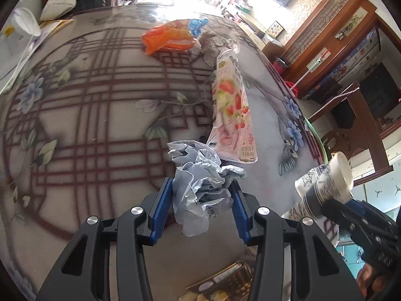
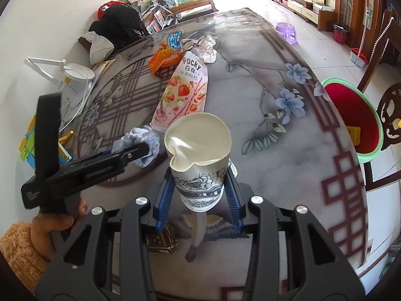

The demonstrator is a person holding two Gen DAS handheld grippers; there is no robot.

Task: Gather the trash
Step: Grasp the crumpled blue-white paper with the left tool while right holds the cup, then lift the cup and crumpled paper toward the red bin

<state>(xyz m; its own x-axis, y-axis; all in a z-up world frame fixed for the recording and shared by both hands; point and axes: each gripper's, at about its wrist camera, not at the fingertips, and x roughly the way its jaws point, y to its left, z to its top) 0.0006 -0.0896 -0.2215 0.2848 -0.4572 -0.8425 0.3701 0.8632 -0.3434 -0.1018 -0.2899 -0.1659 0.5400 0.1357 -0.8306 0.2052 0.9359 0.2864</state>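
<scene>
My left gripper is shut on a crumpled pale blue wrapper and holds it above the table; it also shows in the right wrist view. My right gripper is shut on a dented white paper cup with blue print, held upright above the table; the cup shows at the right of the left wrist view. A pink Pocky wrapper lies flat on the table. An orange wrapper, a blue wrapper and crumpled paper lie farther back.
A red bin with a green rim stands beside the table's right edge. A white desk lamp and colourful boxes sit at the left. A dark small box lies under my right gripper. A wooden chair stands right.
</scene>
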